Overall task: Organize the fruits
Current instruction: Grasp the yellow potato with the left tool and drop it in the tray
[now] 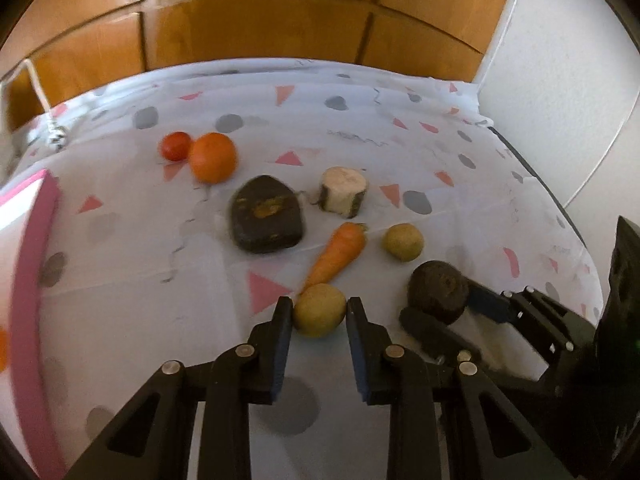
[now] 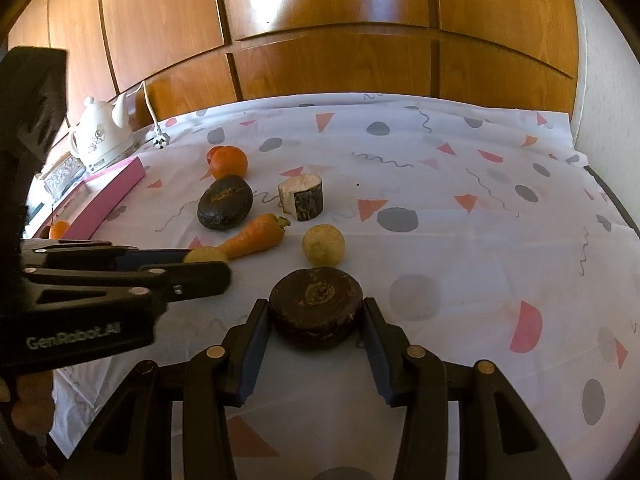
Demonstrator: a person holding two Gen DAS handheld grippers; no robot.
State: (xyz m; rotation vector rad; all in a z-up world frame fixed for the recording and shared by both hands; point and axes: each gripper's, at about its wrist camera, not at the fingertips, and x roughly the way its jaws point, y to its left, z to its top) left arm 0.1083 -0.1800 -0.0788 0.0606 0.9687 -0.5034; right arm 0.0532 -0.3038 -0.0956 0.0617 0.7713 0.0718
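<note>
Looking along the left hand-held gripper [image 1: 318, 314], the left wrist view shows its two black fingers standing apart with a small round yellow-green fruit [image 1: 319, 310] directly between their tips, lying on the white patterned cloth of the desk [image 1: 360, 120]. Neither pad clearly presses the skin, so the jaws flank the fruit without clamping it. A tapered orange carrot [image 1: 338, 256] lies just beyond, its long axis slanting up to the right, its thin end near the fruit. Farther ahead lie a dark flat slab with an orange patch [image 1: 266, 214], a pale cut stump with dark rind [image 1: 343, 191], a second yellow-green round fruit [image 1: 402, 242], a round orange citrus [image 1: 212, 157] and a small red tomato [image 1: 175, 145] touching it. A pink-edged tray [image 1: 34, 280] rises at the left. At right, the right hand-held gripper [image 1: 436, 302] flanks a dark round disc-shaped piece [image 1: 438, 290].

From the right wrist view, the right hand-held gripper [image 2: 316, 320] stands wide, the dark disc [image 2: 316, 308] between its fingers and about touching both pads; a firm grip cannot be confirmed. The left hand-held gripper [image 2: 208, 262] enters from the left, flanking its fruit [image 2: 205, 255]. The pink tray [image 2: 116, 194] lies far left, nearer the left hand; a white kettle [image 2: 102, 134] stands behind it.
</note>
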